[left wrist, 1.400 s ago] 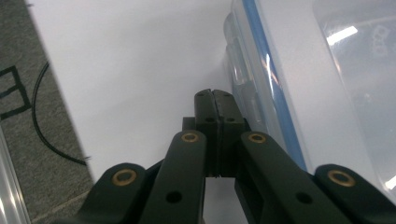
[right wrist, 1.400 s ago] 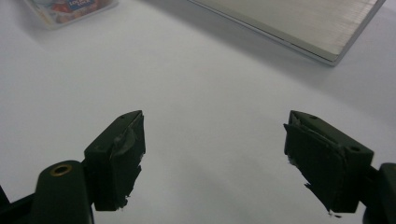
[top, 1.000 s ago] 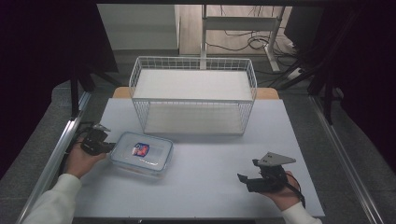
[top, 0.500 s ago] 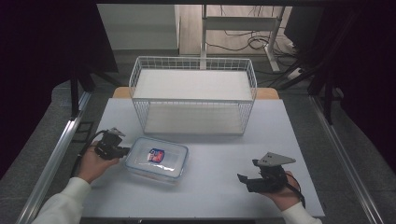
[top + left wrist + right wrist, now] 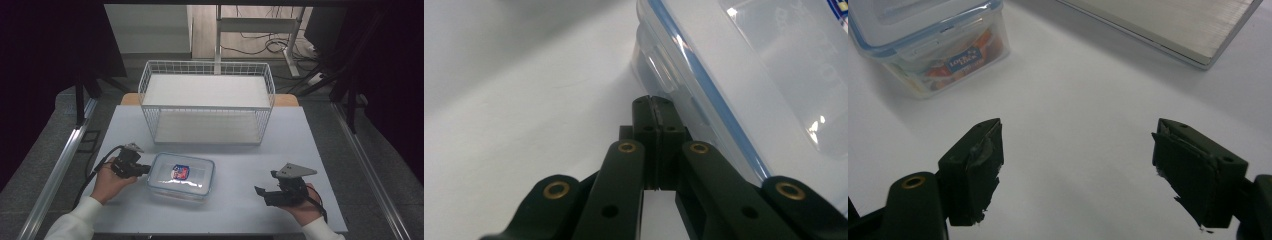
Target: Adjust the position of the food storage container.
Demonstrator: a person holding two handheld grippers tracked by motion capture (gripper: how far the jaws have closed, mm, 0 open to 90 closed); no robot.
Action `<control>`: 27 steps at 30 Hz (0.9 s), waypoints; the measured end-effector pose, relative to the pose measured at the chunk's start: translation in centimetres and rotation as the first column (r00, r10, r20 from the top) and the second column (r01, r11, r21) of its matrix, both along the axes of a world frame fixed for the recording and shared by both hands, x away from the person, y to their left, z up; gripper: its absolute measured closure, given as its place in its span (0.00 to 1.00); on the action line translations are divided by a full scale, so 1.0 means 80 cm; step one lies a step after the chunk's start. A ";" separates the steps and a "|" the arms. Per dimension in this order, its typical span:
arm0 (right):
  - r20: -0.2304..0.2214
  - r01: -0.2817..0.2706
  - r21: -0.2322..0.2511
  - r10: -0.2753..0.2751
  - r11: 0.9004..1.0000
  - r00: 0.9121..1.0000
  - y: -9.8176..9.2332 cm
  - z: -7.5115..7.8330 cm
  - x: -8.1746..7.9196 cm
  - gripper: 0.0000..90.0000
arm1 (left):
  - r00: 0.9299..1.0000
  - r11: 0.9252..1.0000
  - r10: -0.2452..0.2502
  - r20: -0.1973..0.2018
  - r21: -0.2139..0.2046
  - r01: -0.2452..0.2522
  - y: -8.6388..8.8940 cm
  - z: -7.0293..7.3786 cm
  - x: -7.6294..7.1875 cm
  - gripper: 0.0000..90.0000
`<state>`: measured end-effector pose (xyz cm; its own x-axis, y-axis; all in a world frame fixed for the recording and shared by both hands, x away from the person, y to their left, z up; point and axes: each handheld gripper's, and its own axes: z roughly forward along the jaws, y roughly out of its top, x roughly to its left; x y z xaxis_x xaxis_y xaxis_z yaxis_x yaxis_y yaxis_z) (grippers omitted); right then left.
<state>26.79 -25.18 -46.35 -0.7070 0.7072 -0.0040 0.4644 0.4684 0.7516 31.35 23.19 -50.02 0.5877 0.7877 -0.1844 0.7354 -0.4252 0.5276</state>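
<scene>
The left gripper point(image 5: 655, 107) has its jaws clenched together on nothing, tips just beside the clear container point(image 5: 181, 175) on the white surface point(image 5: 240, 210). The right gripper point(image 5: 1078, 170) rests with jaws spread wide, the container well beyond them.

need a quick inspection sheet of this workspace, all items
surface: white table, bare around the things
job's things: clear lidded plastic container on the table; white wire basket behind it
clutter: nothing seen
grippers: left gripper shut, tips at the container's side; right gripper open, apart from the container
cables: black cable trailing from the left gripper
surroundings: metal rails, floor cables, dark beyond
</scene>
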 end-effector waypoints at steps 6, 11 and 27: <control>-0.001 0.000 0.001 0.000 1.000 1.000 0.001 0.000 0.000 0.23 | 1.000 1.000 -0.022 -0.008 -0.004 0.022 -0.012 0.001 -0.007 1.00; -0.001 0.002 0.000 -0.002 1.000 1.000 0.000 -0.001 0.001 0.23 | 0.999 0.999 -0.027 -0.023 -0.047 0.026 -0.021 0.000 -0.011 1.00; -0.002 -0.001 -0.003 0.001 1.000 1.000 0.000 -0.002 0.002 0.23 | 0.998 0.993 -0.058 -0.030 -0.107 0.054 -0.042 -0.003 -0.025 1.00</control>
<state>26.94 -25.22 -46.48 -0.7076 0.7066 -0.0047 0.4653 0.4710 0.7494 29.34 19.87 -50.28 0.6223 0.7290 -0.2852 0.7301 -0.4092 0.5472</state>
